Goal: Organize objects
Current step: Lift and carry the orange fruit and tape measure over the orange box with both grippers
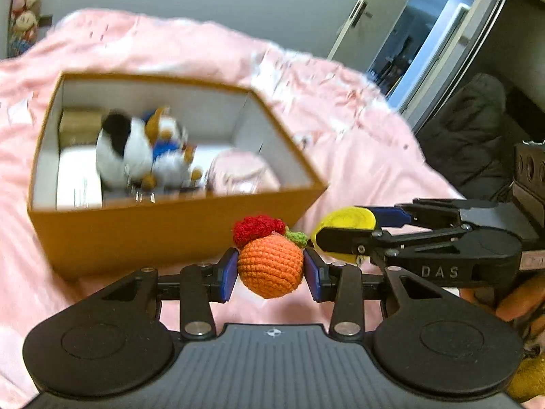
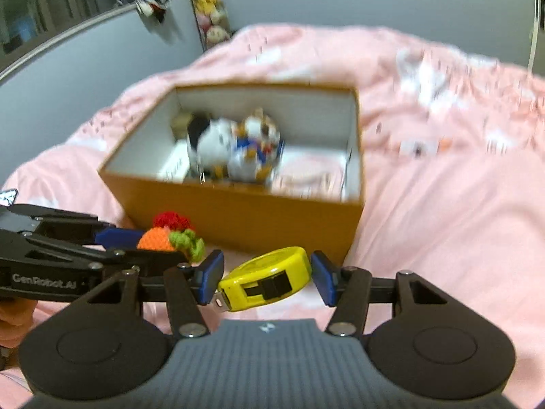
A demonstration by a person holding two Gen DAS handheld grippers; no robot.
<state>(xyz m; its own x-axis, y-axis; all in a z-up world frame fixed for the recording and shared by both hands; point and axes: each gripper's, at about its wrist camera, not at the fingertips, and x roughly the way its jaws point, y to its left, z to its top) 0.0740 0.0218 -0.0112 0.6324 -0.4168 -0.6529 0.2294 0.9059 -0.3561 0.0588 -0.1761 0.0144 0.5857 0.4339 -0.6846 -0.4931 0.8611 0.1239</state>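
Left wrist view shows a bed under a pink quilt, with an open cardboard box resting on it, brown outside and white inside. Inside the box, blurred, lie a black and white plush toy, a smaller white, orange and blue plush, a pink fabric item toward the right end and some white and tan packets at the left end. The left gripper hangs in front of the box's near wall, its jaws about half open and pressed on either side of a crocheted orange fruit with a red tuft and a green leaf on top. Just to its right, the right gripper comes in from the side, carrying something yellow

Right wrist view makes that a yellow tape measure, lying tilted between the blue pads of the right gripper; the jaws stand roughly half open and clamp it at both ends. The tape measure is held above the quilt, just before the box's near right corner. A row of plush toys hangs on the far wall
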